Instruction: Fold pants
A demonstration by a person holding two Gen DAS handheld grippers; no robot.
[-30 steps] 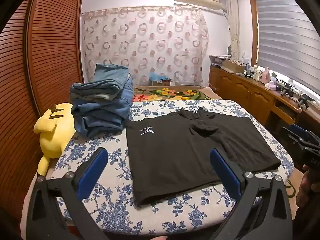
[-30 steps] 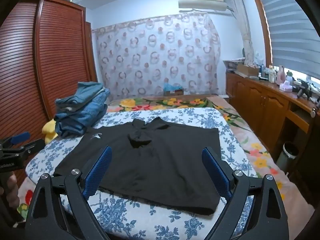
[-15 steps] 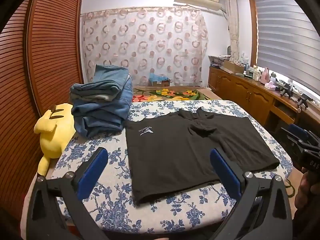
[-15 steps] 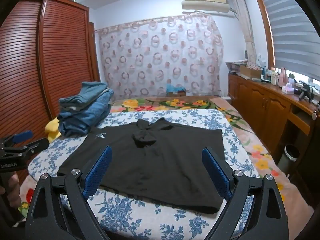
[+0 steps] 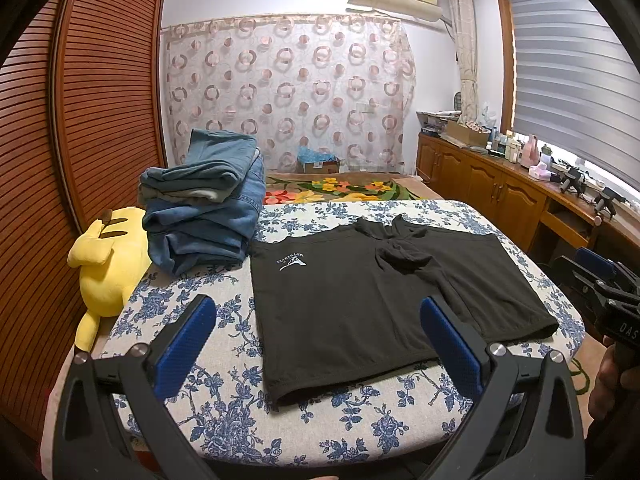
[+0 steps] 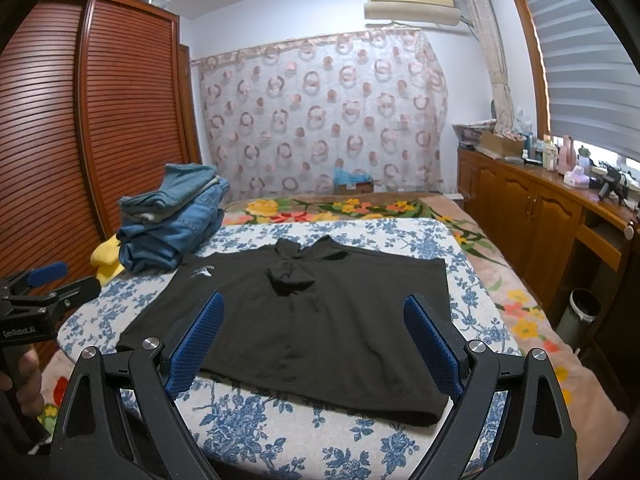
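Note:
A pair of black shorts (image 5: 360, 300) with a small white logo lies flat on the floral-covered table (image 5: 224, 412); it also shows in the right wrist view (image 6: 320, 320). The waistband faces away, with a bunched knot of fabric (image 6: 290, 276) at its middle. My left gripper (image 5: 316, 328) is open and empty, held back above the near left edge. My right gripper (image 6: 314, 328) is open and empty, held back above the near right edge. Each gripper shows at the edge of the other's view.
A stack of folded blue jeans (image 5: 204, 208) sits at the far left of the table. A yellow plush toy (image 5: 108, 264) lies beside it by the wooden slatted wardrobe (image 5: 80, 120). Wooden cabinets (image 6: 540, 232) line the right wall; a bin (image 6: 582, 312) stands below.
Both grippers have drawn back and up a little from the table; the shorts look slightly smaller and farther. Nothing was grasped or moved.

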